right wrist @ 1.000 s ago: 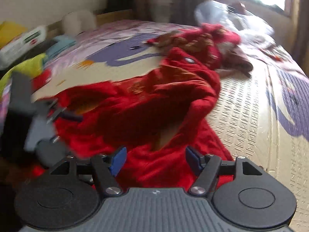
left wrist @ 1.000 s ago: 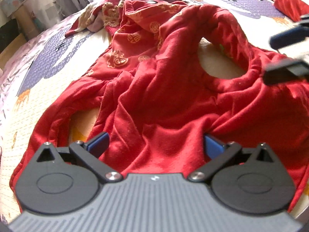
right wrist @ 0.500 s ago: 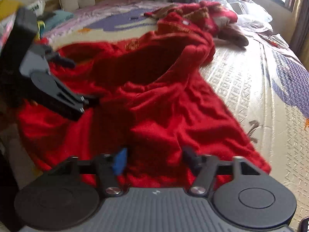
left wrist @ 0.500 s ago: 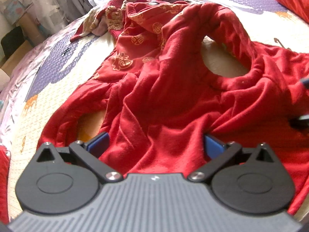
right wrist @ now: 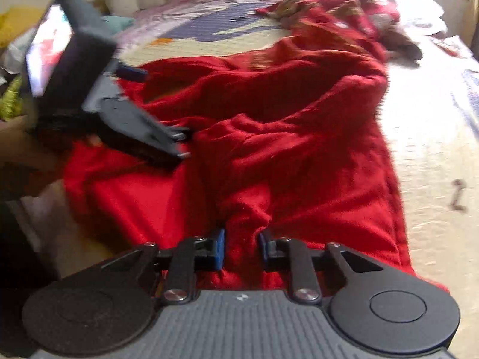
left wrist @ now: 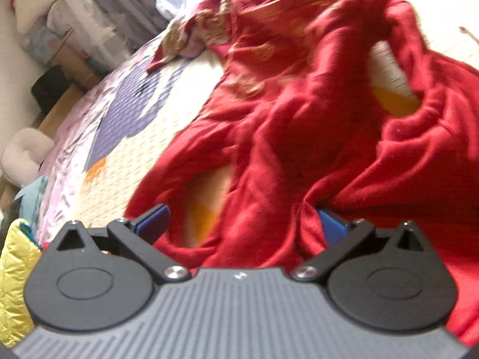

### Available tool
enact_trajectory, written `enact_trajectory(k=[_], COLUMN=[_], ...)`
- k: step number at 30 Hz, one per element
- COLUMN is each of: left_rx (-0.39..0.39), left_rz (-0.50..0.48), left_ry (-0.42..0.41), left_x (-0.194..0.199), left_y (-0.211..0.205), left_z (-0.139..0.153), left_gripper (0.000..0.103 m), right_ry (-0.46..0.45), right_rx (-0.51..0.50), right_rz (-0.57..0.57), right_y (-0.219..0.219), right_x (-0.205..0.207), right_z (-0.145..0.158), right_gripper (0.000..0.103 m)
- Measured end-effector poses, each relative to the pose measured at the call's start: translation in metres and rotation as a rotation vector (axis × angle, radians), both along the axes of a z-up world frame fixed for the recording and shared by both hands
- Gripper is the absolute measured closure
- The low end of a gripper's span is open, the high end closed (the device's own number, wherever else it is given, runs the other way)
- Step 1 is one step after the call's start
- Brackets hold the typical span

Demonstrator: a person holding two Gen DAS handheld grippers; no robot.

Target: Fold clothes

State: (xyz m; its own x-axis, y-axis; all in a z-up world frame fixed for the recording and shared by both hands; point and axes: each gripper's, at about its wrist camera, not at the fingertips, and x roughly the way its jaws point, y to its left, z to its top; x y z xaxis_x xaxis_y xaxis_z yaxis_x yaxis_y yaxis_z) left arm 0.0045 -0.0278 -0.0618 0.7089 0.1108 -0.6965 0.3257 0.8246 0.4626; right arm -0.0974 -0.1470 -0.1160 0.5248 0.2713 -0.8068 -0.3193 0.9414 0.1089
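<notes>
Red garment (right wrist: 269, 149) on patterned bedspread (right wrist: 425, 137)

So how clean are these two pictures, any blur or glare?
Left wrist view: motion-smeared throughout, the crumpled red fleece garment soft. Right wrist view: the black left claw streaks, and window glare washes out the cream quilted bedspread at right.
</notes>
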Motion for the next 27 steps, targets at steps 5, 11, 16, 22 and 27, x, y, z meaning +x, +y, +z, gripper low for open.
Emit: enact_trajectory(k=[5,11,16,22,27], left_rx=[-0.009,-0.037,-0.128,-0.308,-0.334], left_rz=[0.053,0.022,-0.007,0.035,-0.019], left_ry=[0.008,-0.002,-0.05,-0.069,-0.074], left_x=[0.01,0.001,-0.012,0.006,0.027], left_y=[0.02,0.026,0.04,0.051,0.013], left_z=[-0.001,0.008,0.037,0.06,0.064], left_gripper=[0.0,0.0,0.0,0.0,0.0], right_ry=[0.014,0.025,-0.097,-0.162,-0.104], right_rx=[0.049,0.152,0.081,-0.082,-0.009], right_rz=[0.085,0.041,-0.054,-0.215,-0.258], right_y=[0.03,-0.002,-0.045,-0.083,-0.092], right_x=[-0.008,0.006,0.013,0.046,0.078], right_z=[0.002,0.028,0.055,0.034,0.011], right_gripper=[0.073,0.068,0.061,0.052,0.052])
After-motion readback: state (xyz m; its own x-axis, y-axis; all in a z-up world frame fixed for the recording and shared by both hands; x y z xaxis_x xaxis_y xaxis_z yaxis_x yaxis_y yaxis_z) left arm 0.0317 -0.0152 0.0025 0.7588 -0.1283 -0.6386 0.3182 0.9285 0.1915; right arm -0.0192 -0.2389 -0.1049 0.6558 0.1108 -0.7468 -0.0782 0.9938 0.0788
